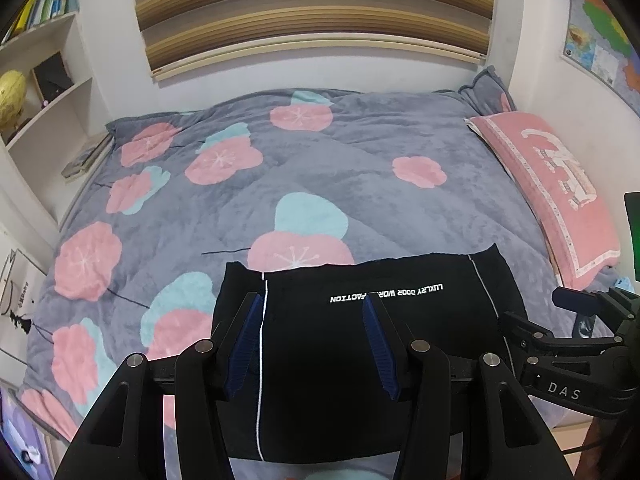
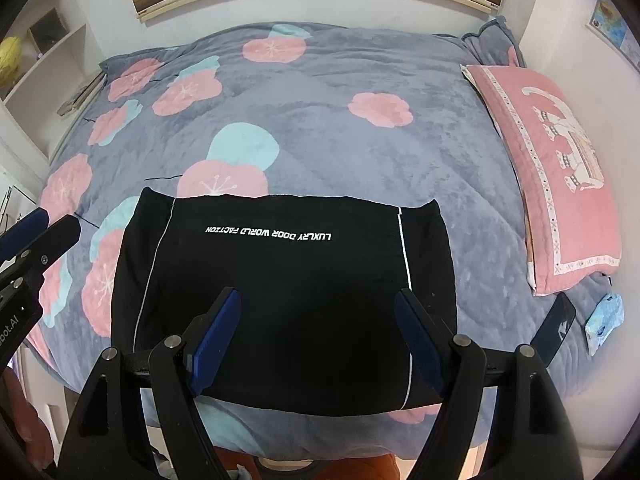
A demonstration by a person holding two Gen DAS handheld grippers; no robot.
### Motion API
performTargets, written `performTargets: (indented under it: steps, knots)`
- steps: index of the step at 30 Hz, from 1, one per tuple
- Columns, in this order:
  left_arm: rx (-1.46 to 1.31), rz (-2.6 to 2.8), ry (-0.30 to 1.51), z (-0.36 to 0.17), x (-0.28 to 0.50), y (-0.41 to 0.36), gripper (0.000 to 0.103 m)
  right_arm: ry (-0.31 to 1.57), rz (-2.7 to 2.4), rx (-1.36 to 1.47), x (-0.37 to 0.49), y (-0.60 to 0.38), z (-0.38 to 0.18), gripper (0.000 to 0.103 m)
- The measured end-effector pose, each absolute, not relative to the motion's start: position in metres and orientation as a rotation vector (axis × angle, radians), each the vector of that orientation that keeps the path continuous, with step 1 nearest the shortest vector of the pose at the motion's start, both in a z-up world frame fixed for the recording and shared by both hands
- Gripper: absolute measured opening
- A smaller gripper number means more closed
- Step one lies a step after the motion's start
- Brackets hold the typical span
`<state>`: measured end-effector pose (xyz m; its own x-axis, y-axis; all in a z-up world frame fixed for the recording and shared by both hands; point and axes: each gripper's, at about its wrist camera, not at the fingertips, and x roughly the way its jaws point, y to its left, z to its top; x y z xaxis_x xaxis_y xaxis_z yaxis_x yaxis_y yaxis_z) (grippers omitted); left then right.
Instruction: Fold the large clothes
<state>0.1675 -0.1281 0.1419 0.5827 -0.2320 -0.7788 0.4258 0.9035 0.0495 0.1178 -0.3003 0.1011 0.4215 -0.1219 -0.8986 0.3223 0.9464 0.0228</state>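
A black garment (image 1: 360, 344) with thin white stripes and white lettering lies folded into a flat rectangle at the near edge of the bed; it also shows in the right wrist view (image 2: 288, 280). My left gripper (image 1: 312, 308) is open and empty, its blue-padded fingers hovering over the garment's left part. My right gripper (image 2: 318, 300) is open and empty above the garment's near half. The right gripper also appears at the right edge of the left wrist view (image 1: 568, 300), and the left gripper at the left edge of the right wrist view (image 2: 44, 220).
The bed carries a grey quilt (image 2: 340, 140) with pink and teal flowers. A pink pillow (image 2: 560, 184) lies on the right. A dark phone (image 2: 556, 328) and a blue packet (image 2: 606, 320) lie near the pillow. Shelves (image 1: 44, 92) stand left, window blinds (image 1: 312, 12) behind.
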Motion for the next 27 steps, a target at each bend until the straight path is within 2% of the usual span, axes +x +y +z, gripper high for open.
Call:
performTargets:
  steps: [27]
  knots:
    - [0.235,-0.366,0.897,0.133,0.171,-0.122,0.053,1.145,-0.257,0.219,0.122,-0.299,0.089,0.081]
